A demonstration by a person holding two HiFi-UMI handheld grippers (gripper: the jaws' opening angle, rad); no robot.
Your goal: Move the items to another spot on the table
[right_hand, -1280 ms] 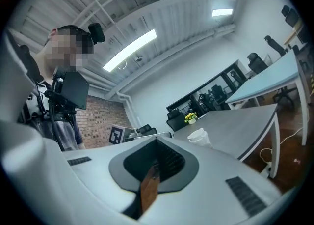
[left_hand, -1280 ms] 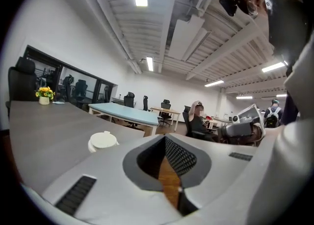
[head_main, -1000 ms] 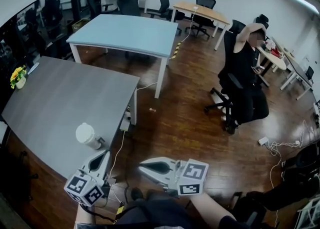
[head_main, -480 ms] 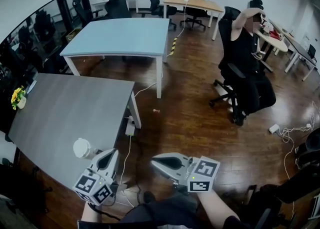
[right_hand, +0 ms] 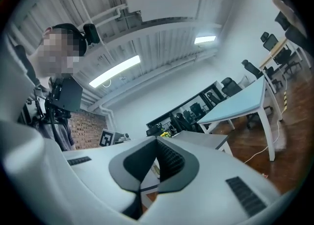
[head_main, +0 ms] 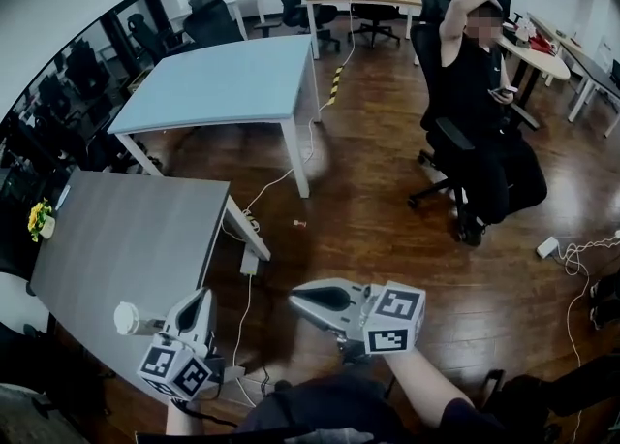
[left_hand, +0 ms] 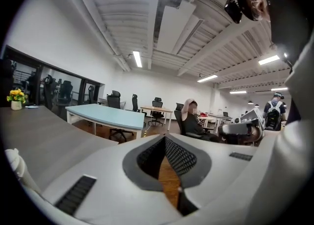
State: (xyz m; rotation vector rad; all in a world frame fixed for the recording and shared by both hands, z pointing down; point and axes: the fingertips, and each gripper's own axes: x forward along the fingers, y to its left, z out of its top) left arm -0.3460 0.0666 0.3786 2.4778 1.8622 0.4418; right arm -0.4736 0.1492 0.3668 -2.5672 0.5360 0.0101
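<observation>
White lidded cup (head_main: 127, 318) near the front edge of the grey table (head_main: 126, 238), just at 9 o'clock from the left gripper (head_main: 198, 301). Jaws there closed on nothing. At 3 o'clock, right gripper (head_main: 298, 297), likewise closed and empty, above the wooden floor (head_main: 368, 229).

I hold both grippers low in front of my body, side by side and apart. My left gripper (head_main: 200, 299) sits at the lower left of the head view and points away from me, tipped slightly down. In its own view the left gripper (left_hand: 165, 141) has its jaws pressed together, empty. Its marker cube (head_main: 174, 370) rides just above my left wrist (head_main: 176, 421). My right gripper (head_main: 296, 297) lies roughly level, its tip aimed toward the left one. Its own view shows the right gripper (right_hand: 157, 141) closed and empty too. Its cube (head_main: 395, 319) sits at the rear, and my bare right forearm (head_main: 428, 390) runs back from it.
</observation>
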